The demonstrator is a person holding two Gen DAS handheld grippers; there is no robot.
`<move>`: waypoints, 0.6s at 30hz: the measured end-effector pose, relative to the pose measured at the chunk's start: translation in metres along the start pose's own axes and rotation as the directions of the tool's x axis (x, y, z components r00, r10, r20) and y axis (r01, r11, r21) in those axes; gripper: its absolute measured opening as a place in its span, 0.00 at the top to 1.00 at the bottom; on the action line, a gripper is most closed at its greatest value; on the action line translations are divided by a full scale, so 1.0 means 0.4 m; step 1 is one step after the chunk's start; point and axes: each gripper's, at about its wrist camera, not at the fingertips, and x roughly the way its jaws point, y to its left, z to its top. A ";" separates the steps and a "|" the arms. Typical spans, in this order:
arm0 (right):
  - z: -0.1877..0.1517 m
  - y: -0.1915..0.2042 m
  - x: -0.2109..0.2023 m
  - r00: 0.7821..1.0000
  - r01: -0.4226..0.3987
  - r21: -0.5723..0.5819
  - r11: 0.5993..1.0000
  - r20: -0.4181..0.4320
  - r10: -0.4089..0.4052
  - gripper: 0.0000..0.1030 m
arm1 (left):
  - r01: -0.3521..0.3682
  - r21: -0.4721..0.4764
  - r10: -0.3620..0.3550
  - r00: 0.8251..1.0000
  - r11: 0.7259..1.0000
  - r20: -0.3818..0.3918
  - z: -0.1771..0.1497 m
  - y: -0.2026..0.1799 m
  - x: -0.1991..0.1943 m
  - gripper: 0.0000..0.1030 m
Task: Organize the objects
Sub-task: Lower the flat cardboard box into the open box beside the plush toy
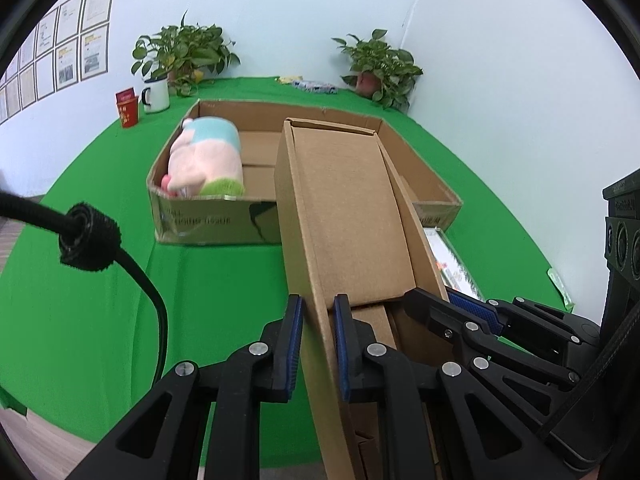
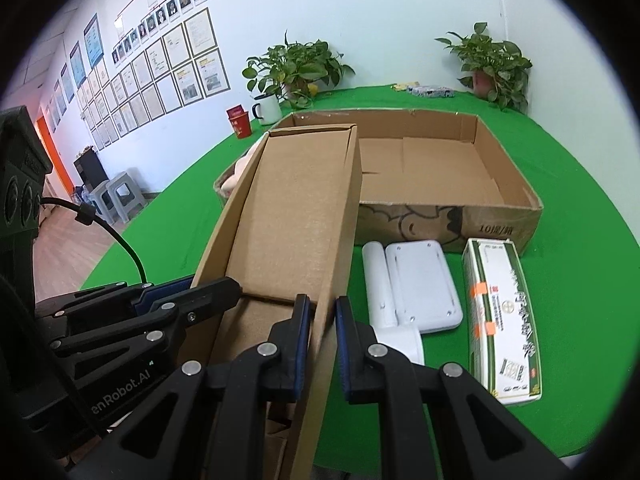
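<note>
1. Cardboard is what both tongs hold: the left tongs [image 1: 316,344] are pinching the left wall of a small open box [image 1: 344,216], and the right tongs [image 2: 322,346] are pinching its right wall, so the box is carried between the two.
2. That small box hangs tilted, its far end over the near rim of the large shallow carton [image 2: 500,210] that sits on the green surface [image 1: 100,280]. Whether its far end touches the carton I cannot tell. The box looks empty.
3. Done so far, by my reading: a pink plush toy [image 1: 204,160] already lies inside the carton at its left side. The right half of the carton floor is bare.
4. In hand now, I judge, is putting the small box into the carton beside the toy; it is not yet set down.
5. Left on the surface just in front of the carton: a white flat device [image 2: 412,284] and, to its right, a white-and-green printed carton [image 2: 502,316]. These two look like the next things to be put away.
6. Further back stand a red tin [image 1: 127,109], an enamel mug [image 1: 156,95] and two potted plants [image 1: 184,54]; whether they belong to the job I cannot tell.
7. Overall I would put the task at somewhat under half done.
</note>
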 end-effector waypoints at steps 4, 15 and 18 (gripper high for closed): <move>0.028 -0.008 0.002 1.000 0.004 0.001 1.000 0.023 -0.004 0.88 | -0.003 0.021 0.003 1.000 1.000 0.031 0.043 -0.010 -0.008 0.89; 0.121 -0.057 0.025 0.995 0.019 0.011 1.000 0.093 -0.020 0.89 | -0.001 0.073 -0.006 0.996 0.997 0.091 0.201 -0.055 0.013 0.89; 0.149 -0.067 0.032 0.993 0.026 0.012 1.000 0.113 -0.027 0.89 | 0.005 0.075 -0.013 0.994 0.997 0.105 0.247 -0.060 0.026 0.89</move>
